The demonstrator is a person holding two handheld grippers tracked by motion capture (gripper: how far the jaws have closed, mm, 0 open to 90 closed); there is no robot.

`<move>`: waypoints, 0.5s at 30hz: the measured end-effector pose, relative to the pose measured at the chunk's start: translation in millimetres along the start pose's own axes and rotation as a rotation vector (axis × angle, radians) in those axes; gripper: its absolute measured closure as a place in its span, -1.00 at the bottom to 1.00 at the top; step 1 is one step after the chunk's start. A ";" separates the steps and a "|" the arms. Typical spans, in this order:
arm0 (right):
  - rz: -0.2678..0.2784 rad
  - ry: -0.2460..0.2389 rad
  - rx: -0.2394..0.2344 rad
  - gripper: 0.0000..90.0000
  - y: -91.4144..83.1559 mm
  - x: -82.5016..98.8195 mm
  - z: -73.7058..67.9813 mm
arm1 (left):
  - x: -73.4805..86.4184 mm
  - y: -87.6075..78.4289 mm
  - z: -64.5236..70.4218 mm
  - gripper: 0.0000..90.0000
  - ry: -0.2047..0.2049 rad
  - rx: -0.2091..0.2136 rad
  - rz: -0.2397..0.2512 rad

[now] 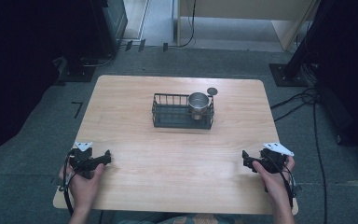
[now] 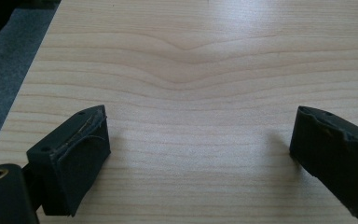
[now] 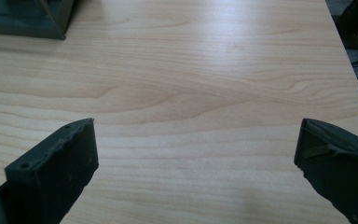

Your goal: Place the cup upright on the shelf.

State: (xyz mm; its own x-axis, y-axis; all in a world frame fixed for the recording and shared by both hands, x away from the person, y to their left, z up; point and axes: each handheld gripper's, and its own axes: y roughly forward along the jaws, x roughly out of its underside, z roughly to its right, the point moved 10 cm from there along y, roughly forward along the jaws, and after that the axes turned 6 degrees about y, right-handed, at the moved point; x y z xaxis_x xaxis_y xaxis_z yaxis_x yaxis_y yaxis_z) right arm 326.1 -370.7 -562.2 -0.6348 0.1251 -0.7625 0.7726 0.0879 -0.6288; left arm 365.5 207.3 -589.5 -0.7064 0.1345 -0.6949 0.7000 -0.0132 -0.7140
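A single metal cup [image 1: 198, 103] stands upright in the right end of a dark wire basket [image 1: 170, 114], a little above the middle of the high view's frame, on the far half of the light wooden table [image 1: 177, 177]. One small dark round disc [image 1: 212, 91], perhaps a lid, though it is too small to tell, lies flat on the table just behind the basket's right corner, up and to the right of the cup. The basket's left part looks empty of other things. Between the basket and the two grippers lies bare wood with nothing in the way. At the lower left of the high view the left gripper [image 1: 106, 158] rests low over the table near its front edge, held in one hand [image 1: 81, 182]; at the lower right the right gripper [image 1: 245, 159] sits likewise in the other hand [image 1: 272, 179], both well apart from the basket and pointing inward toward each other. In the left gripper view the left gripper [image 2: 200, 149] has its two jaws spread wide with bare wood grain between them, pinching nothing. In the right gripper view the right gripper [image 3: 196, 154] is equally spread and empty, and a corner of the basket [image 3: 25, 18] shows at the upper left of the frame. Grey carpet and cables surround the table.
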 end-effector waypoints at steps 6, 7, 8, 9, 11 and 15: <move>-0.009 0.009 0.013 -1.00 -2.6 8.4 8.0 | 0.0 0.0 0.0 -0.89 0.000 0.000 0.000; -0.008 0.009 0.016 -1.00 -3.1 9.6 9.7 | 0.0 0.0 0.0 -0.89 0.000 0.000 0.000; -0.011 0.015 0.019 -1.00 -3.7 11.2 11.0 | 0.0 0.0 0.0 -0.89 0.000 0.000 0.000; -0.013 0.016 0.021 -1.00 -4.0 12.7 12.2 | 0.0 0.0 0.0 -0.89 0.000 0.000 0.000; -0.018 0.014 0.027 -1.00 -4.6 15.7 15.1 | 0.0 0.0 0.0 -0.89 0.000 0.000 0.000; -0.022 0.022 0.034 -1.00 -6.9 21.0 20.6 | 0.0 0.0 0.0 -0.89 0.000 0.000 0.000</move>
State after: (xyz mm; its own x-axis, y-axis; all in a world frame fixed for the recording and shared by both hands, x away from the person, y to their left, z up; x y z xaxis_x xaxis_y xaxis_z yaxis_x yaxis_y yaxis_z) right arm 307.1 -389.0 -577.0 -0.6512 0.1449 -0.7449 0.7571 0.0577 -0.6507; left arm 365.5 207.3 -589.5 -0.7063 0.1343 -0.6950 0.7001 -0.0132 -0.7140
